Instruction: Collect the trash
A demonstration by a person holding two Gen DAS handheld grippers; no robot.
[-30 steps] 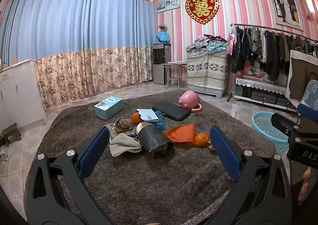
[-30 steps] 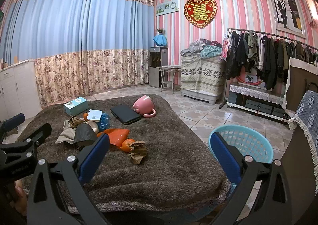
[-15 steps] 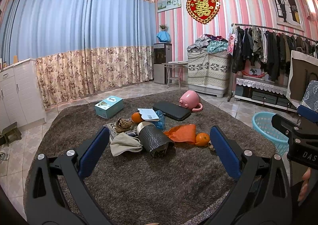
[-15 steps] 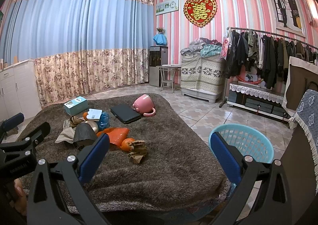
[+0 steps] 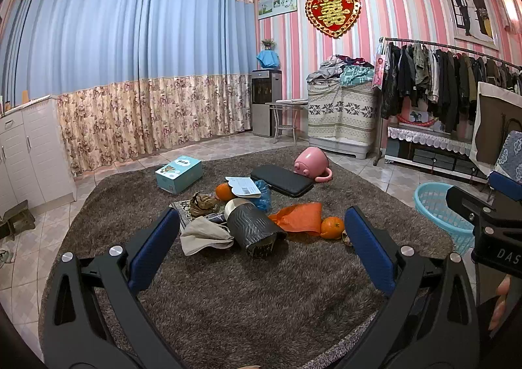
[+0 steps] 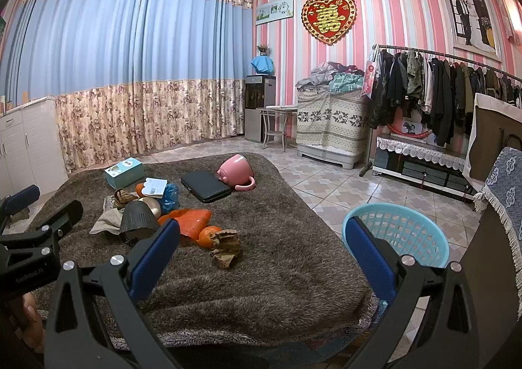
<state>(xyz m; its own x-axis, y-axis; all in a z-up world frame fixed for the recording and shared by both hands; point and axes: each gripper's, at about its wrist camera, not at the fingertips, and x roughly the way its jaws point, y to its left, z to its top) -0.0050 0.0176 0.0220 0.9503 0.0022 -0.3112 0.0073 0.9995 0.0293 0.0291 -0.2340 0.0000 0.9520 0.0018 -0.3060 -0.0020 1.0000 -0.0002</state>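
Trash pile (image 5: 241, 215) heaped mid-rug (image 5: 228, 297), untouched | blue basket (image 6: 396, 232) beside rug looks empty, nothing collected yet | left gripper (image 5: 261, 248) jaws wide, holding nothing | right gripper (image 6: 261, 251) jaws wide, holding nothing

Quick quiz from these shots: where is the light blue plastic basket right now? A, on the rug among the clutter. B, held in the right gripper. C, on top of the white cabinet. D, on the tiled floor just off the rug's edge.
D: the basket stands on the tiles beside the rug, apart from the clutter, and both the left gripper and the right gripper are open and empty.
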